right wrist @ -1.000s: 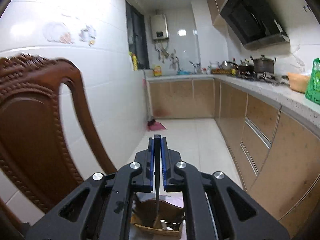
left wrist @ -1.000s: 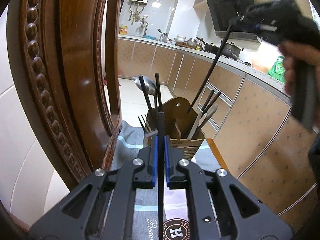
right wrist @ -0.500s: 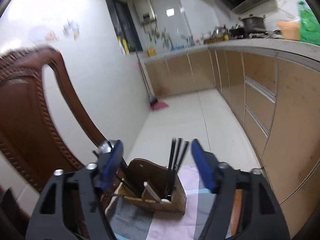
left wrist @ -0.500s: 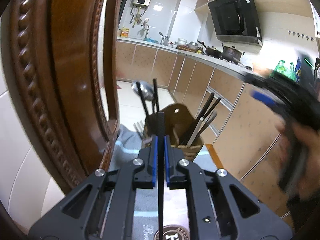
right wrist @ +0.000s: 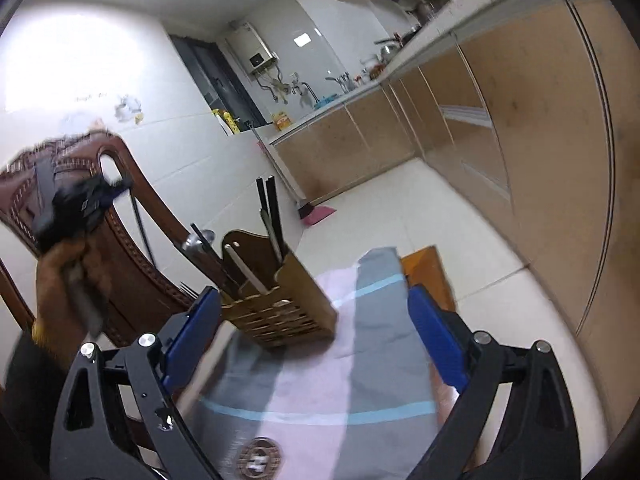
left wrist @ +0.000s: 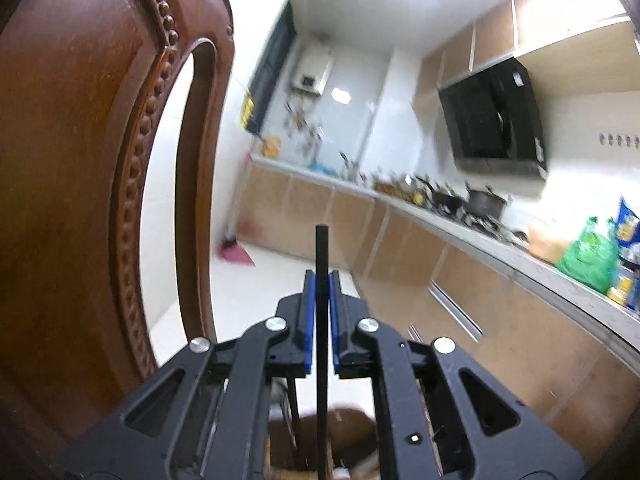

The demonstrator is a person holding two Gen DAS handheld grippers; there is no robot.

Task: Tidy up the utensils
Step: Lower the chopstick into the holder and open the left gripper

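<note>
The left gripper (left wrist: pixel 320 300) is pinching a slim, straight black utensil handle (left wrist: pixel 321 248) between its blue pads, the stick standing upright through the jaws with its top poking above them and its lower length running down toward the brown wooden utensil holder (left wrist: pixel 344 440) just below; from the right wrist view the same gripper (right wrist: pixel 116 186) is hanging above and to the left of the holder, the black stick (right wrist: pixel 142 224) dangling from it in front of the carved dark-wood chair back (right wrist: pixel 132 264). The right gripper (right wrist: pixel 316 340) is standing with its blue fingers (right wrist: pixel 436 344) spread wide and nothing between them, its jaws having just been opening, and it is pointing down over the grey, pink and blue-striped cloth (right wrist: pixel 360 360) on which the woven-fronted wooden holder (right wrist: pixel 280 304) is sitting. That holder is already carrying several black sticks, a pale flat handle, a steel spoon and a fork, sorted into separate compartments. The step in hand looks like the left hand's delivery of its stick, while the empty right hand is heading for another item, though none is showing on the cloth. The next move probably calls for lining the dangling tip over the compartment with the matching black sticks, lowering it straight, and only then releasing, so it does not snag the holder's raised back or the standing utensils.
</note>
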